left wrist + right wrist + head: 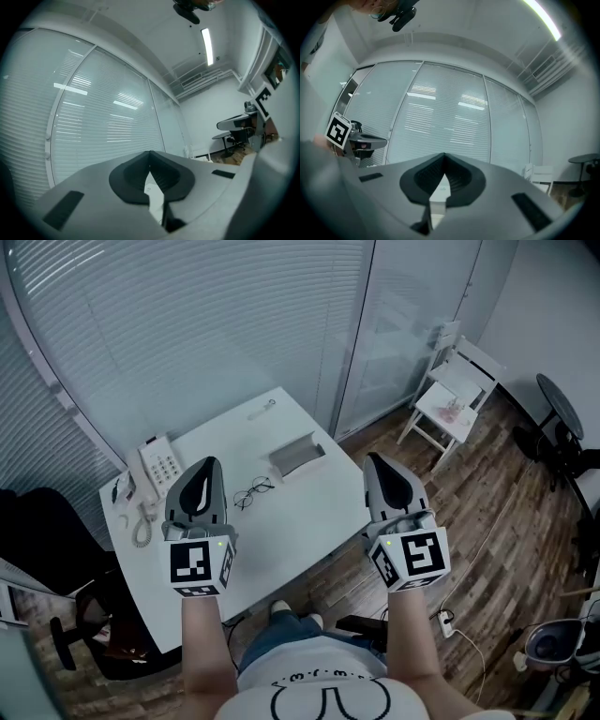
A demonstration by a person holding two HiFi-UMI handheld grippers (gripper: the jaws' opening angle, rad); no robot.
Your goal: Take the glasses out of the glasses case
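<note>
A pair of thin-rimmed glasses [251,493] lies on the white table [309,521], outside the grey glasses case [298,457], which stands open just to the right of them. Both grippers are held up high above the table and point level toward the blinds. My left gripper [208,463] hangs over the table's left part, shut with nothing between its pads [150,154]. My right gripper [375,459] hangs past the table's right edge, and its jaws meet at the tip with nothing in them [443,157]. Neither gripper touches the glasses or the case.
A white desk phone [157,465] with a coiled cord sits at the table's left corner. A small object [263,409] lies near the far edge. A black office chair [37,521] stands at the left and a white chair [450,399] at the right on the wooden floor.
</note>
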